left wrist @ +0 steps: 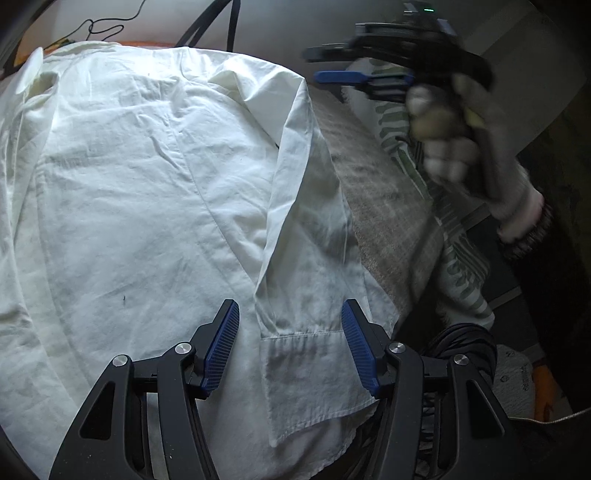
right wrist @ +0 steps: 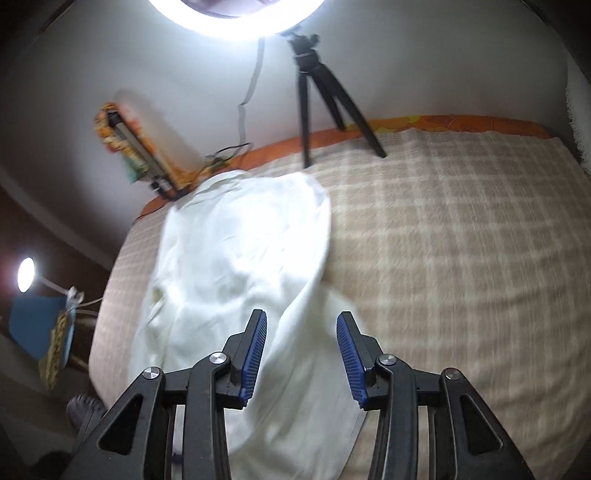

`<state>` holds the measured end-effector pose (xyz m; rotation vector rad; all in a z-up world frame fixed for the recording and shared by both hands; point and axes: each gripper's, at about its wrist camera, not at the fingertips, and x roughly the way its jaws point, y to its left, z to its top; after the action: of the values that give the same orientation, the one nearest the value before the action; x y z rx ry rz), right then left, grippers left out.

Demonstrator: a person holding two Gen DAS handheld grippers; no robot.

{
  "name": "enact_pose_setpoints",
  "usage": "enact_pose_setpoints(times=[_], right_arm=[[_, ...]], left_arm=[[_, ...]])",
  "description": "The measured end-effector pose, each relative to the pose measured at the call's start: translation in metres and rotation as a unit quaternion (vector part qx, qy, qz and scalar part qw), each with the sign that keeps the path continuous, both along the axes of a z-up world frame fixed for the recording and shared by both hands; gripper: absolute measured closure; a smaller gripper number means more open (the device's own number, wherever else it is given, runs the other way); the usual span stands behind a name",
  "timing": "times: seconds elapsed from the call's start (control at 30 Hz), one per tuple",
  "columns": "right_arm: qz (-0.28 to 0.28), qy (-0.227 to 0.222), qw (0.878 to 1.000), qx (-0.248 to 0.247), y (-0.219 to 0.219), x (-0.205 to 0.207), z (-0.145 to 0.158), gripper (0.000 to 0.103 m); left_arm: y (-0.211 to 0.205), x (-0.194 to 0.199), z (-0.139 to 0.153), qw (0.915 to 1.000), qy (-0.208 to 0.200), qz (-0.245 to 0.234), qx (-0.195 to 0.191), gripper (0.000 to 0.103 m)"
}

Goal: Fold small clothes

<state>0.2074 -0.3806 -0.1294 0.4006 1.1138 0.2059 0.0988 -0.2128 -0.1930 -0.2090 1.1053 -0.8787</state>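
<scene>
Both your jaws stand apart and grip nothing: your left gripper (left wrist: 290, 345) straddles the cuff (left wrist: 303, 365) of the white shirt (left wrist: 147, 177) at the bottom centre of its frame, pads clear of the cloth, and your right gripper (right wrist: 301, 354) hangs open over a blurred fold of the same shirt (right wrist: 236, 258). That shirt lies spread on a beige checked blanket (right wrist: 461, 240) covering the bed, left of centre in the right view. An orange edge (right wrist: 461, 123) runs along the blanket's far side by a pale wall. A black tripod (right wrist: 325, 96) stands on the bed at upper centre, a ring light (right wrist: 236, 22) glares at the top, and a small lamp (right wrist: 26, 275) glows at far left.
</scene>
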Motion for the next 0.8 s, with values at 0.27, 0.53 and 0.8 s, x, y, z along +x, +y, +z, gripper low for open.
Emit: enact_pose_setpoints(times=[0.27,0.53,0.8], right_arm=[[-0.007,0.034,0.999,-0.014,0.006,0.074,-0.03,0.071],[-0.002,0.047,0.996,-0.076,0.032,0.095,-0.037,0.103],[0.032,0.012,0.991,-0.127,0.073,0.099,0.002,0.103]], left_arm=[[0.011,0.016,-0.011,0.9989,0.028,0.009,-0.038,0.08],[0.013,0.014,-0.015,0.997,0.045,0.001,-0.063,0.09],[0.023,-0.004,-0.005,0.9959,0.039,-0.013,-0.08,0.095]])
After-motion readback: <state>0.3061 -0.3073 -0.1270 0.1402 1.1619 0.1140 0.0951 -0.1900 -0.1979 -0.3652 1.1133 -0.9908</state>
